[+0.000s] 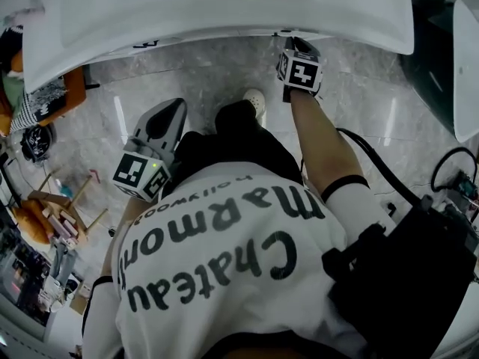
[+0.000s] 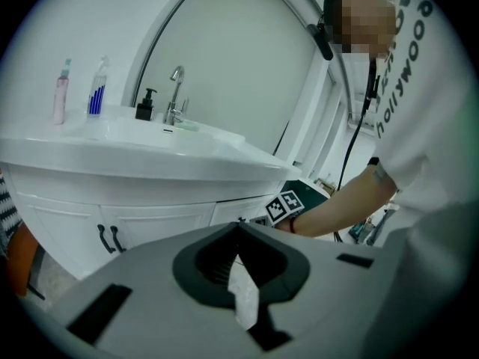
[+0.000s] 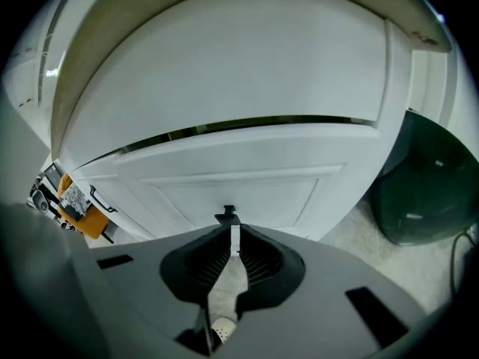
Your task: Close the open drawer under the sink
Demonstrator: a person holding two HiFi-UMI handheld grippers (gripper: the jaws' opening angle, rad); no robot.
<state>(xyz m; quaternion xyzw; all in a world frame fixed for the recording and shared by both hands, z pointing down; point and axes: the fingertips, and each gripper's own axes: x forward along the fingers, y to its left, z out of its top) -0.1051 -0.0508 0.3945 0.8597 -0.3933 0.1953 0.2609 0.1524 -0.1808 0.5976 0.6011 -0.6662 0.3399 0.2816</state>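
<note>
Pushing with the right claw seems to be the step in hand: its jaws are pressed together with nothing between them, and the tips stand at the small dark knob of the drawer under the sink. I judge the drawer almost home; only a thin dark gap shows above its front. To do it well, push straight and level on the middle of the front, close to the knob, and slowly, until it sits flush and does not slam or go crooked. The left claw is also closed and empty, well apart from the drawer. Whether the right tips touch the knob or the panel, I cannot tell. The claw body covers the lower edge of the drawer, and in the head view the sink hides the drawer fully
</note>
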